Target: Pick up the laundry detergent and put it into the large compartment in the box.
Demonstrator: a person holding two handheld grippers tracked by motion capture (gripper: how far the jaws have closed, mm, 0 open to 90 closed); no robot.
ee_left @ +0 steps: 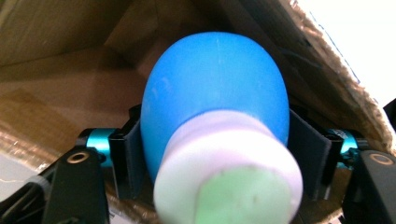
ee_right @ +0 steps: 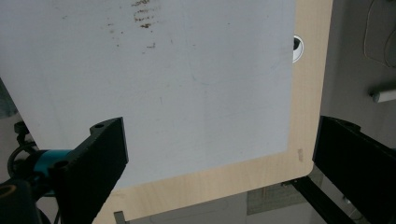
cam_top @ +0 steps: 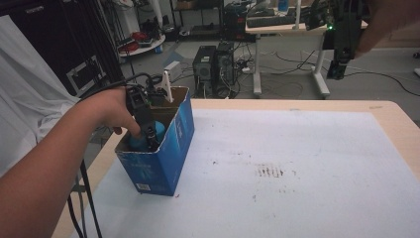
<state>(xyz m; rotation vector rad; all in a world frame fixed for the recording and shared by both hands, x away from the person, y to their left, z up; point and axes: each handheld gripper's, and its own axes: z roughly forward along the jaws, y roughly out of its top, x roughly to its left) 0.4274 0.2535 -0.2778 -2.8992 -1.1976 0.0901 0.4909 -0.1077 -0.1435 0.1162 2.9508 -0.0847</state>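
Note:
A blue cardboard box (cam_top: 166, 163) stands open-topped at the table's left edge. My left gripper (cam_top: 150, 141) reaches down into it, held by a person's hand. In the left gripper view the gripper (ee_left: 215, 158) is shut on a blue bulb-shaped object (ee_left: 215, 93) with a white neck and a pale green tip, pinched between both pads inside the brown box walls. That blue object (cam_top: 159, 130) peeks out beside the jaws in the high view. My right gripper (cam_top: 338, 69) hangs high above the table's far right, and its jaws (ee_right: 219, 158) stand open and empty over the mat.
A white mat (cam_top: 297, 163) covers the wooden table, with dark smudges (cam_top: 270, 171) near its middle. A white upright piece (cam_top: 167, 84) pokes from the box's far end. Computer towers (cam_top: 214, 69) and a desk (cam_top: 277, 29) stand beyond the table. The table's corner (ee_right: 299, 158) lies under the right gripper.

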